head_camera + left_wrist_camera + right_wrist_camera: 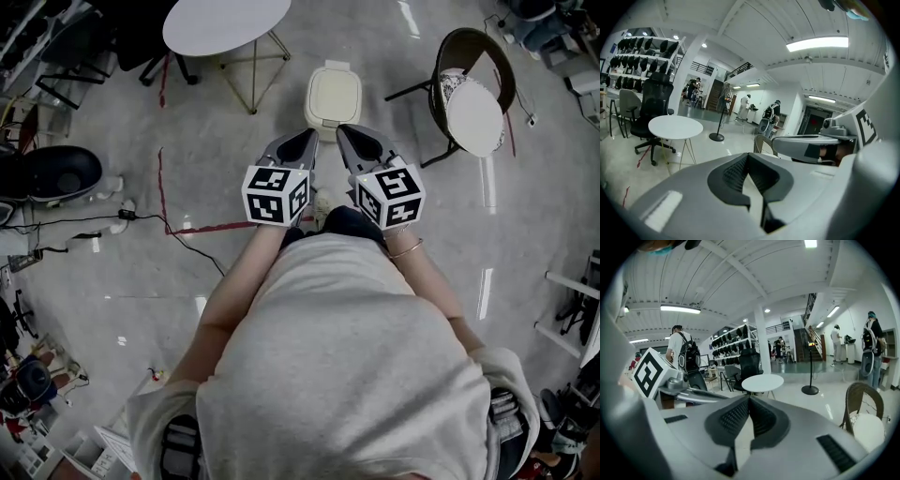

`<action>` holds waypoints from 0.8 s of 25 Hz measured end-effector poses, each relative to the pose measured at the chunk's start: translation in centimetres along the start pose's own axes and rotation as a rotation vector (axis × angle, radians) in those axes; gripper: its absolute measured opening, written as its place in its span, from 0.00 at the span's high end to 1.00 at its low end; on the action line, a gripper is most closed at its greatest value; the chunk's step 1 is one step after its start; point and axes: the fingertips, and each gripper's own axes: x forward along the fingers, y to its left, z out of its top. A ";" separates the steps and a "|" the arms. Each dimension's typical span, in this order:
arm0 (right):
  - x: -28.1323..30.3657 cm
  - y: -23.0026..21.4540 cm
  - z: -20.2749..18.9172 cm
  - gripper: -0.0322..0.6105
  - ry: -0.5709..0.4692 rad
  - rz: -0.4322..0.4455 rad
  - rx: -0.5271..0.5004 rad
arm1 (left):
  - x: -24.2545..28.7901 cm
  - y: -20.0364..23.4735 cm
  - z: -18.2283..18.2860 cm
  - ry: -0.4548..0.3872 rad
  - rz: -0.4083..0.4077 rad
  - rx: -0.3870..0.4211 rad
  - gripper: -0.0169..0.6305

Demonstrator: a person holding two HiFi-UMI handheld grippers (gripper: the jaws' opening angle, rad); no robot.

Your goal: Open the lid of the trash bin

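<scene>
A cream trash bin [334, 95] stands on the floor ahead of me with its lid down. My left gripper [308, 137] and right gripper [346, 131] are held side by side just short of the bin's near edge, not touching it. Both point out level into the room, so neither gripper view shows the bin. In the left gripper view the left gripper [747, 156] has its jaws meeting at the tips, with nothing between them. The right gripper [749, 399] looks the same in its own view, shut and holding nothing.
A round white table [225, 23] stands at the back left of the bin. A wicker chair [475, 105] with a white cushion is to the right. A red tape line [161, 187] and a black cable [141, 220] cross the floor at left, beside a dark seat [61, 173].
</scene>
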 end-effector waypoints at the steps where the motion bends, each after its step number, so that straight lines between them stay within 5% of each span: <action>1: 0.5 -0.9 0.4 0.94 0.004 0.005 -0.009 | 0.8 0.4 0.6 -0.003 0.010 -0.006 0.96; 11: 4.0 -6.2 1.2 0.94 0.034 0.040 0.019 | 5.5 2.5 1.3 0.026 0.081 -0.075 0.96; 20: 5.3 -7.8 0.0 0.94 0.079 -0.002 0.067 | 7.4 3.5 0.7 0.077 0.042 -0.092 0.96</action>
